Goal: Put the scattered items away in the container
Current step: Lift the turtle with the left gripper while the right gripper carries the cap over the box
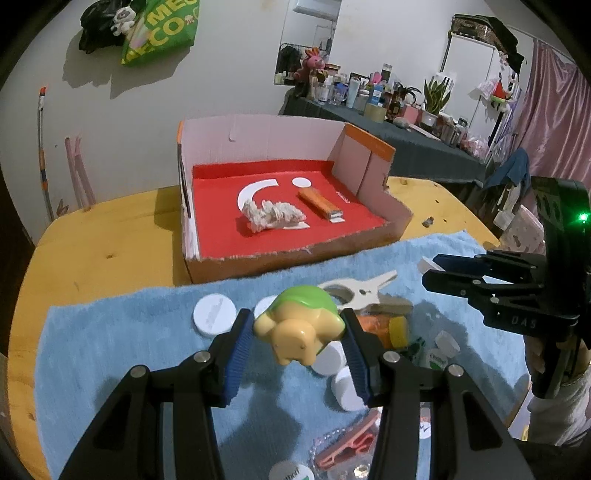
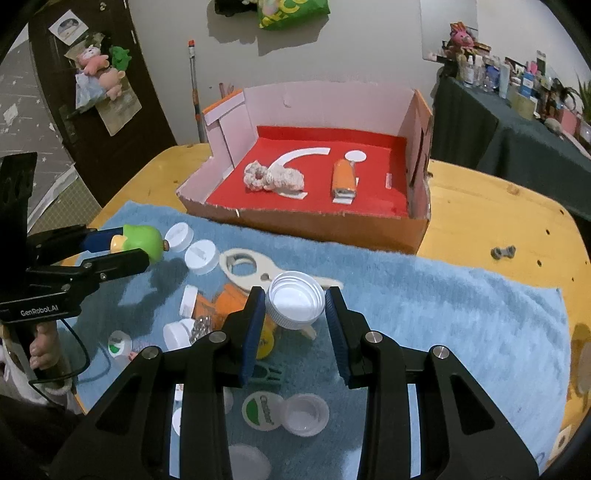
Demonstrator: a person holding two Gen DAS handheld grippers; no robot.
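Blue towel (image 1: 110, 332), turtle toy (image 1: 295, 328) clamped in left tool (image 1: 297, 332)

black tool (image 1: 299, 334), blue ribbed pads (image 1: 242, 354)

Cluttered room, white walls

A dark-clothed side table (image 1: 424, 138) crowded with bottles stands at two o'clock; pink curtain (image 1: 554, 110) at three, green bag (image 1: 162, 29) hanging at eleven.

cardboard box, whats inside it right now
Inside the cardboard box, on its red floor, lie a white knitted scrunchie and an orange stapler, apart. The front wall hides the nearest floor strip.
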